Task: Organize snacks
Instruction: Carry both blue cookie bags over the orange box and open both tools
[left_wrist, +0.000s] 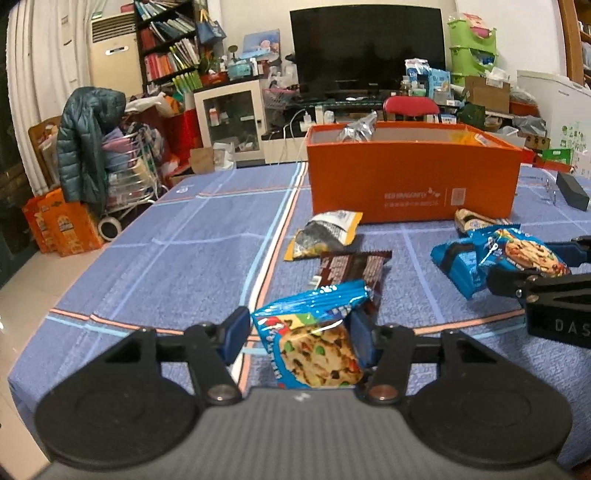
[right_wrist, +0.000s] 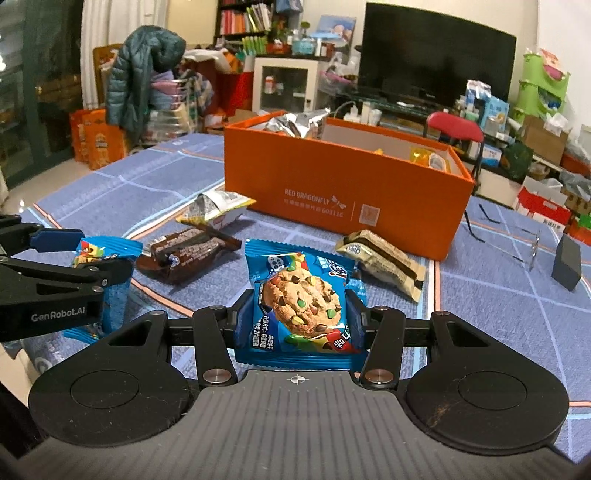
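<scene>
My left gripper (left_wrist: 300, 332) is shut on a blue cookie packet (left_wrist: 314, 350), which stands crumpled between its blue pads just above the blue tablecloth (left_wrist: 166, 258). In the right wrist view that gripper (right_wrist: 99, 254) enters from the left. My right gripper (right_wrist: 298, 314) is shut on a second blue cookie packet (right_wrist: 301, 295), held face up. Loose on the cloth lie a brown chocolate packet (right_wrist: 184, 254), a yellow-and-silver packet (right_wrist: 214, 208) and a beige packet (right_wrist: 384, 262). Behind them stands an open orange box (right_wrist: 332, 184) with a silver bag and yellow snacks inside.
A small black box (right_wrist: 567, 266) and a pair of glasses (right_wrist: 509, 236) lie to the right of the orange box. The table's left edge (left_wrist: 33, 354) drops to the tiled floor. A red chair (right_wrist: 454, 127) stands behind the box.
</scene>
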